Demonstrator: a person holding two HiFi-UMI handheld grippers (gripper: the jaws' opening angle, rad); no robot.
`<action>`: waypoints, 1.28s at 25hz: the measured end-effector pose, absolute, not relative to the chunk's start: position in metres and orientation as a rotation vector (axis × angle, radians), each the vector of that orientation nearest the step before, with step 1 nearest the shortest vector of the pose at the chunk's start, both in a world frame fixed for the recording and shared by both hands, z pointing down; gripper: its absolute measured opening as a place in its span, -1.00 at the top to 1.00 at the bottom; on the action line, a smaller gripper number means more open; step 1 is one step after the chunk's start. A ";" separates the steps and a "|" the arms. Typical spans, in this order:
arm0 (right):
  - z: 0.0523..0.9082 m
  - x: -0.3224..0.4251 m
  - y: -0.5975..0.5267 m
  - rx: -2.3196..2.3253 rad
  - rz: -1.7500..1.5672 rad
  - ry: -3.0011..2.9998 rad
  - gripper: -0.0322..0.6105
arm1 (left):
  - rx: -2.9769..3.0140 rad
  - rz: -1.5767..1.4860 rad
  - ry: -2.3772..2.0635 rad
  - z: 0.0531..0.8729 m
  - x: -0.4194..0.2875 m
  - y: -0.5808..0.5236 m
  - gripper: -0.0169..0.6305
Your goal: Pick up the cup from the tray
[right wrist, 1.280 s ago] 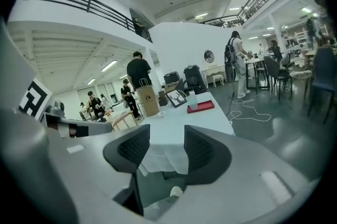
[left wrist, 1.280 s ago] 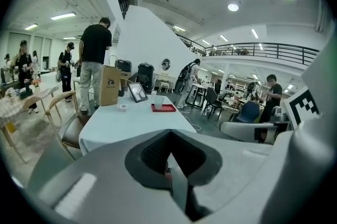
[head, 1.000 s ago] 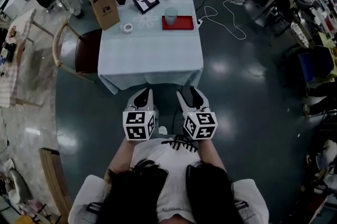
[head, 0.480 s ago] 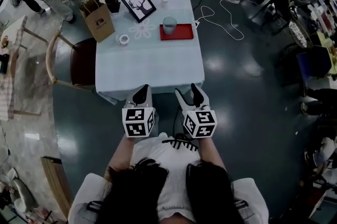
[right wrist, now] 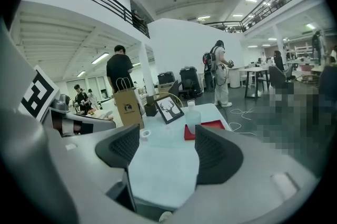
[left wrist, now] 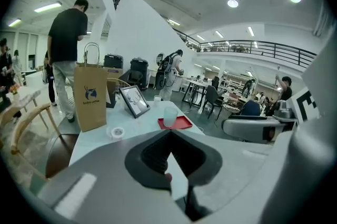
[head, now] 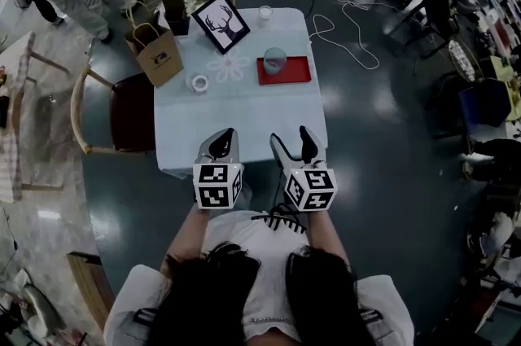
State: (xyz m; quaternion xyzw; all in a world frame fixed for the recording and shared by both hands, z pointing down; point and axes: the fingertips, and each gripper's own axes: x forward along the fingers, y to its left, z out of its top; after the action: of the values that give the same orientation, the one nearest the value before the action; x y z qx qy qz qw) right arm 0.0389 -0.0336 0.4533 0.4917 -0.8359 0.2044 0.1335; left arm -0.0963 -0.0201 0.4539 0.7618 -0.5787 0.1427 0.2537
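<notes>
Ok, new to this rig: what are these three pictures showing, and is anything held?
No robot arm here: a person holds a two-jaw gripper in each hand. The top-down picture is from a camera on the person's head; the other two cameras ride on the grippers, looking along their jaws. The left gripper is shut, the right gripper open; both empty. On the table ahead: a red tray with the cup standing on it, a paper bag, a framed deer picture and a tape roll.

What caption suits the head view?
Left gripper shut, right gripper open, short of a cup on a red tray.
</notes>
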 end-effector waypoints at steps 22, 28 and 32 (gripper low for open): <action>0.456 0.002 -0.157 1.463 0.401 -2.435 -0.39 | 2.036 0.430 -1.558 0.474 -0.144 -0.106 0.95; 0.474 0.000 -0.191 1.427 0.437 -2.448 -0.45 | 1.999 0.447 -1.561 0.485 -0.139 -0.133 0.95; 0.488 -0.001 -0.224 1.398 0.413 -2.432 -0.47 | 1.975 0.471 -1.555 0.495 -0.135 -0.154 0.95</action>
State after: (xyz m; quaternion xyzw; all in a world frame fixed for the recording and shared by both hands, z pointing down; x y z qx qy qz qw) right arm -0.0005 -0.2236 0.4878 0.4872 -0.8477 0.1438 0.1528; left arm -0.1346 -0.1539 0.4950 0.7395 -0.5822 0.1764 0.2880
